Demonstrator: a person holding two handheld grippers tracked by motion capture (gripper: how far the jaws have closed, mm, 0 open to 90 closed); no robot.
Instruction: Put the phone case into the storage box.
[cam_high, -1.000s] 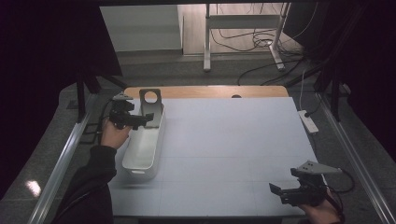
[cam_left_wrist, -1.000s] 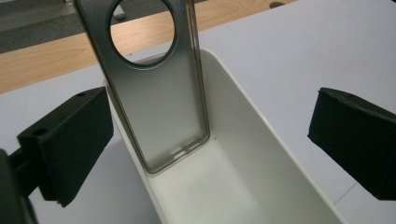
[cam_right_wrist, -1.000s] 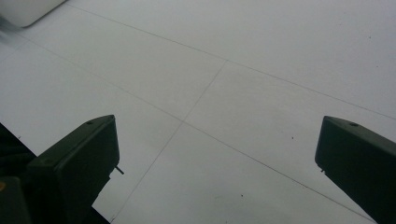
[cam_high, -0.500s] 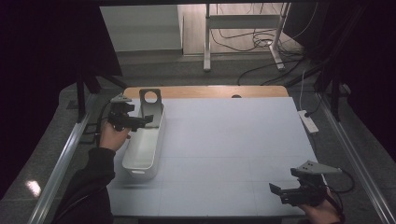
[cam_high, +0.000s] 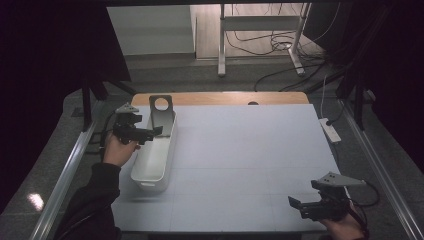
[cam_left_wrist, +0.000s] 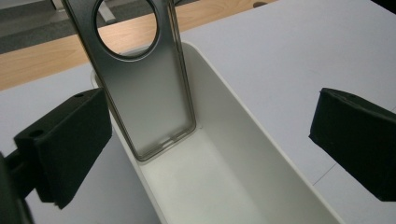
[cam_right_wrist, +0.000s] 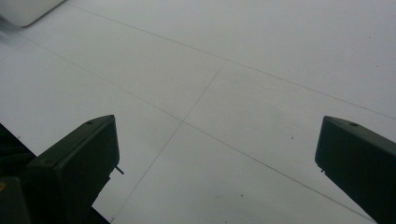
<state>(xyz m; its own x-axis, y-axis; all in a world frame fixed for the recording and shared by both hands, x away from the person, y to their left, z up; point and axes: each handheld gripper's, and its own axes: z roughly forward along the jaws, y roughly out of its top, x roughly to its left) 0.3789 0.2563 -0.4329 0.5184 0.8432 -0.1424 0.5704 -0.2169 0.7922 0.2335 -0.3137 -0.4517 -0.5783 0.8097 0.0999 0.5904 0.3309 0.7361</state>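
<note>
Lighting was pretty uneven from where I sat: the table (cam_high: 250, 145) came through evenly lit, but everything round it sank into black. My left gripper view was sharp, with a soft sheen on the metal plate (cam_left_wrist: 144, 93). Nearby jaws looked slightly soft.

Left gripper (cam_left_wrist: 210, 154) over white bin (cam_left_wrist: 243, 158), jaws wide apart.
Grey metal plate w/ round hole (cam_left_wrist: 140, 79) leaning upright inside bin's far end, bottom edge on bin floor.
</note>
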